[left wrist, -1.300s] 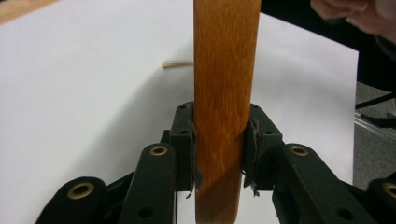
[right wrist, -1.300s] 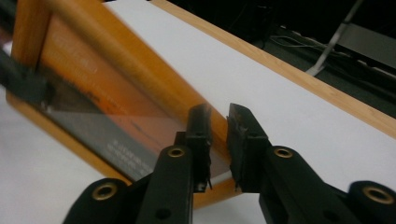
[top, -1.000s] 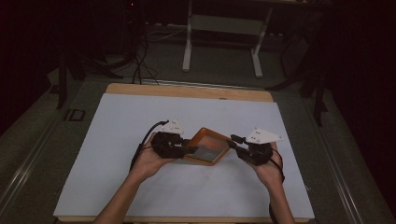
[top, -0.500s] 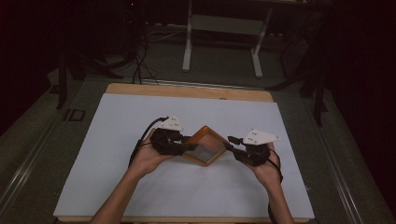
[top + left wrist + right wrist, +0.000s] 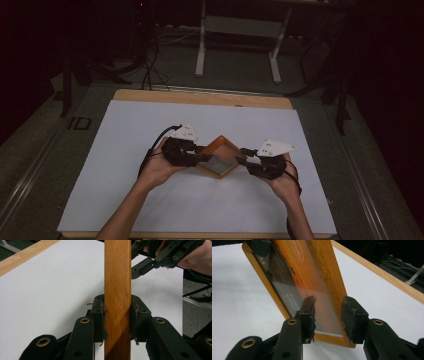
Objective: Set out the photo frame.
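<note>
A wooden picture frame with an orange and brown picture under glass hangs just above the white table, between my two grippers. My left gripper is shut on the frame's left side. In the left gripper view both pads press on the wooden rail. My right gripper is at the frame's right corner and its jaws have just been opening. In the right gripper view the fingers stand either side of the frame's corner, with a gap at the glass side.
The white sheet covers the table, whose wooden edge shows at the back. Beyond it on the dark floor stand a white-legged stand and cables. A grey floor strip runs along each side.
The right gripper's jaws have spread apart at the frame's corner. The frame has tilted a little. Both hands stay where they were.
</note>
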A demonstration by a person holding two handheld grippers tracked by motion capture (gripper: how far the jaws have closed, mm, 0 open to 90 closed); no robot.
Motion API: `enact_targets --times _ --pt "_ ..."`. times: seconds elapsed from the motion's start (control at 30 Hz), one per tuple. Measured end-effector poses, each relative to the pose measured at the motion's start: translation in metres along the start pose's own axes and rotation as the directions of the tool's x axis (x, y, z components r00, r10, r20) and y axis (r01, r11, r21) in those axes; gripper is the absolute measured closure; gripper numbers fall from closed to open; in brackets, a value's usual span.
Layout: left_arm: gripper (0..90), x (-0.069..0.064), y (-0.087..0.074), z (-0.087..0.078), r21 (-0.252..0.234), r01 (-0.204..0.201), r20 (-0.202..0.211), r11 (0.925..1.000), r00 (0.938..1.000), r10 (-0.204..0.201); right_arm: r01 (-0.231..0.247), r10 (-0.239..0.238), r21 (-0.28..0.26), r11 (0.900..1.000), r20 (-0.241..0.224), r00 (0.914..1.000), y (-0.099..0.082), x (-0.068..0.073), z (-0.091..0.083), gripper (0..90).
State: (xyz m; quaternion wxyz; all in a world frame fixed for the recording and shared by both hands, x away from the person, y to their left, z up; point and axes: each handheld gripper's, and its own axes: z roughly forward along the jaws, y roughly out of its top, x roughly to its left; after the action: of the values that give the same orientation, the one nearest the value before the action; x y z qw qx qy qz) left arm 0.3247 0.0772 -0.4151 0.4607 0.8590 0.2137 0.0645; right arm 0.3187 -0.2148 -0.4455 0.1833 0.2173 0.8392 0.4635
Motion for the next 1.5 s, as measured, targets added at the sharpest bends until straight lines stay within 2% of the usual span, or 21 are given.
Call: enact_targets --times 0.23,0.33,0.5,0.67,0.87,0.93,1.03,1.27,1.5 --pt "69.4 -0.002 0.004 0.0 0.011 -0.022 0.004 0.9997 0.9997 0.022 0.001 -0.002 -0.01 0.9999 -0.033 0.9994 0.0 0.0 0.0 58.4" --pt "69.4 -0.003 0.006 -0.001 0.018 -0.036 0.01 0.9992 0.9993 0.036 0.006 -0.007 -0.011 0.9999 -0.057 0.9984 0.0 0.001 0.001 53.6" --pt "69.4 -0.003 0.006 -0.002 0.019 -0.041 0.018 0.999 0.999 0.04 -0.013 0.011 -0.021 0.9997 -0.085 0.9963 0.0 0.0 0.002 50.2" --pt "69.3 -0.005 0.009 -0.002 0.033 -0.067 0.033 0.9972 0.9973 0.066 -0.018 0.017 -0.018 0.9997 -0.092 0.9956 0.0 0.0 0.007 45.8" --pt "69.3 -0.008 0.012 -0.003 0.047 -0.1 0.056 0.9938 0.9937 0.097 -0.019 0.016 -0.023 0.9995 -0.13 0.9914 0.0 0.0 0.011 41.1" --pt "69.3 -0.01 0.014 -0.003 0.055 -0.123 0.07 0.9909 0.9904 0.119 -0.019 0.016 -0.021 0.9996 -0.147 0.9891 -0.001 0.0 0.013 41.7" --pt "69.2 -0.011 0.014 -0.002 0.053 -0.134 0.082 0.9895 0.9882 0.13 -0.017 0.012 -0.03 0.9994 -0.163 0.9866 0.0 0.001 0.015 41.4" --pt "69.1 -0.009 0.013 -0.003 0.047 -0.142 0.09 0.9887 0.9864 0.138 0.012 -0.015 -0.02 0.9997 -0.173 0.9848 0.001 0.005 0.018 46.9" --pt "66.9 -0.005 0.012 -0.002 0.029 -0.136 0.081 0.9902 0.9877 0.134 0.014 -0.017 -0.02 0.9997 -0.169 0.9856 -0.001 0.003 0.014 54.2"
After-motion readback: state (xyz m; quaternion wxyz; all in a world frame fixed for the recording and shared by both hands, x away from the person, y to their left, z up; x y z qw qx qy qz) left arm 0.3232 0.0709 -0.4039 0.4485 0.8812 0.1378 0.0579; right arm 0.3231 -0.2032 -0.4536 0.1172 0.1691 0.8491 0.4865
